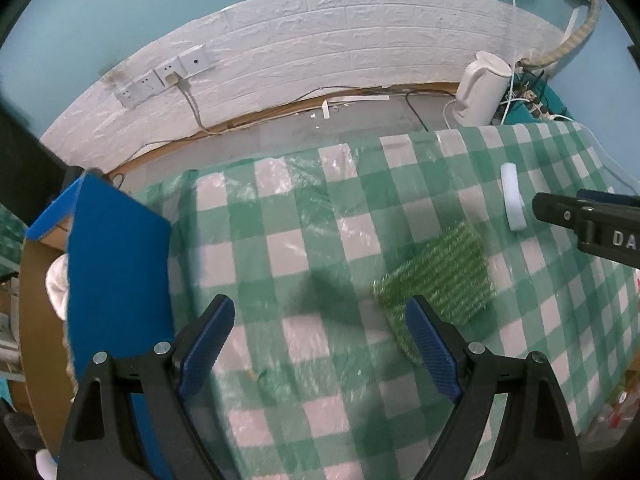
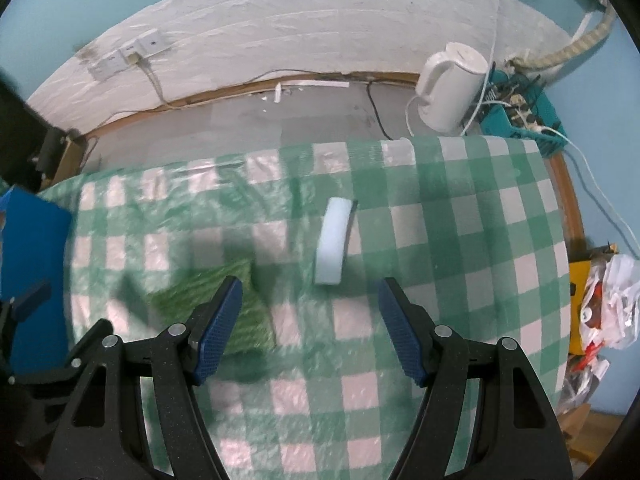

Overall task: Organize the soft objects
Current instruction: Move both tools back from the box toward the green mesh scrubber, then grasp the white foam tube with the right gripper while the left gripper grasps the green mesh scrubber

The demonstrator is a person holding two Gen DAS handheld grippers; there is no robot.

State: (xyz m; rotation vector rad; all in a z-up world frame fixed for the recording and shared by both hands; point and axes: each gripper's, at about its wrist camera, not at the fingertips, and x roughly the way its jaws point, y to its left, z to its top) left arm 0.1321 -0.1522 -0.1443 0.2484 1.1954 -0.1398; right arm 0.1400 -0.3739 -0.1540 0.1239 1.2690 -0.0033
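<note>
approach step, nothing picked yet. left gripper (image 1: 320, 344) is spread wide and empty, pointing steeply down over the green-checked table (image 1: 280, 208) under its clear plastic cover. the green fuzzy pad (image 1: 440, 280) lies flat right of centre in the left wrist view, its near corner behind the right-hand finger of that gripper, not between the jaws as far as i can tell. right gripper (image 2: 310, 330) is also parted, a bit less wide, holding nothing; the white sponge block (image 2: 332, 240) sits just above its gap in the middle of the right wrist view, lined up with the opening but apart from the pads. the two items sit near each other but do not touch. blue-flapped cardboard box (image 1: 116, 264) at the left edge of the left wrist view looks like the drop target, something pale already inside; that's a guess. next: right needs to drop straight down so the sponge sits between the pads, then close gently, it will squash. left needs to shift toward the right of its frame to centre on the pad, which is thin and flat, so the fingers must reach the cloth without snagging the plastic. white kettle (image 2: 448, 88) in the upper right is on the floor, out of the way.
</note>
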